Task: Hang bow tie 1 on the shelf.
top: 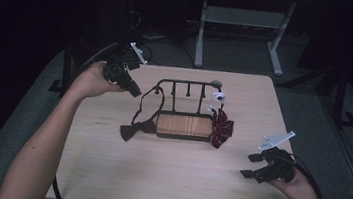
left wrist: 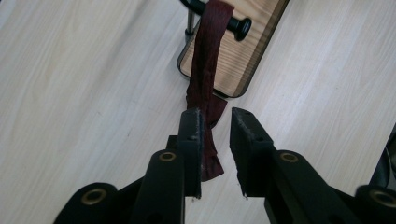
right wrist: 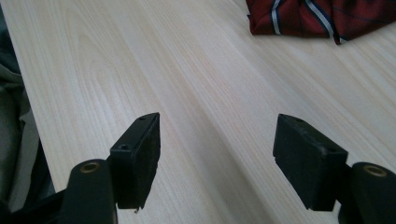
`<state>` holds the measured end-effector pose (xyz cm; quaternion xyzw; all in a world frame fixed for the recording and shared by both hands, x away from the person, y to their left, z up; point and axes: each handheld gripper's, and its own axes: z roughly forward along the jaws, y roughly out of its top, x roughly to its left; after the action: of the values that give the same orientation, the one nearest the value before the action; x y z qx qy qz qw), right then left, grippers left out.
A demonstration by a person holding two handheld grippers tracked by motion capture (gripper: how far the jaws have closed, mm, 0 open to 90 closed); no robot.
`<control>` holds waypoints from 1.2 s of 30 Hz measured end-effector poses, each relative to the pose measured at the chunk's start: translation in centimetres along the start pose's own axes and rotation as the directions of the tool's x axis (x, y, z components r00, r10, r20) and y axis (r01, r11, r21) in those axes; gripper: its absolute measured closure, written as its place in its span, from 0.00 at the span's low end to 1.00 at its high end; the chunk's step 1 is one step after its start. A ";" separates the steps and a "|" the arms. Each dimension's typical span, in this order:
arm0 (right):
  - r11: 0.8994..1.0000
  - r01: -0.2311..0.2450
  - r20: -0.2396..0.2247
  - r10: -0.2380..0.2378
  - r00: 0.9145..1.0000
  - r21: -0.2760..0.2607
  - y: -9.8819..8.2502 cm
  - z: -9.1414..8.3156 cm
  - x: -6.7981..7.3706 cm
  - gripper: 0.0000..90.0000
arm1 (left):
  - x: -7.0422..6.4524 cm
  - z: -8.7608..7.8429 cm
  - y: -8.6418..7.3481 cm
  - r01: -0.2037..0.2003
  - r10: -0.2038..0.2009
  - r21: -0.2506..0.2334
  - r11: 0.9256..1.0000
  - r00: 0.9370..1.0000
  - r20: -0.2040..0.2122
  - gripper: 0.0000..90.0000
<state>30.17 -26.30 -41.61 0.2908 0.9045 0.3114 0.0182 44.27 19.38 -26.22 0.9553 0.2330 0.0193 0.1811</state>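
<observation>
**Left jaws parted around the strap at the rack**

The left gripper [top: 133,88] sits at the table's [top: 165,179] far left, angled down toward the rack [top: 186,108], the left forearm stretched long across the table edge with the wrist bent inward. In the left gripper view its jaws stand slightly apart; the dark red strap [left wrist: 205,70] hangs down from a rack peg [left wrist: 238,25] and runs between them, lying against one pad while the other is clear of it, so nothing is clamped. The strap's bow [top: 138,129] lies on the table just left of the rack's wooden base.

The right gripper [top: 252,166] rests low near the table's right edge, hand beneath it, jaws wide and empty. The striped red tie [right wrist: 322,16] lies ahead of it, beside the rack.
</observation>
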 end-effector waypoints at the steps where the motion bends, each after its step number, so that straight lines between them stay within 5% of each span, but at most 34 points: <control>1: 1.000 0.000 0.001 0.000 1.000 0.000 0.0 0.0 0.0 0.35 | 0.0 0.1 -0.2 0.000 0.000 0.005 1.000 1.000 -0.003 0.80; 36: 1.000 -0.021 0.026 0.021 0.999 -0.011 -0.1 -0.3 -0.1 0.32 | -2.7 0.4 -5.0 -0.025 0.026 -0.050 0.998 1.000 0.012 0.69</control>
<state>30.16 -26.59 -41.45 0.3043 0.8994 0.3126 0.0281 39.69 22.19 -28.27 0.9535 0.2191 0.0212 0.2059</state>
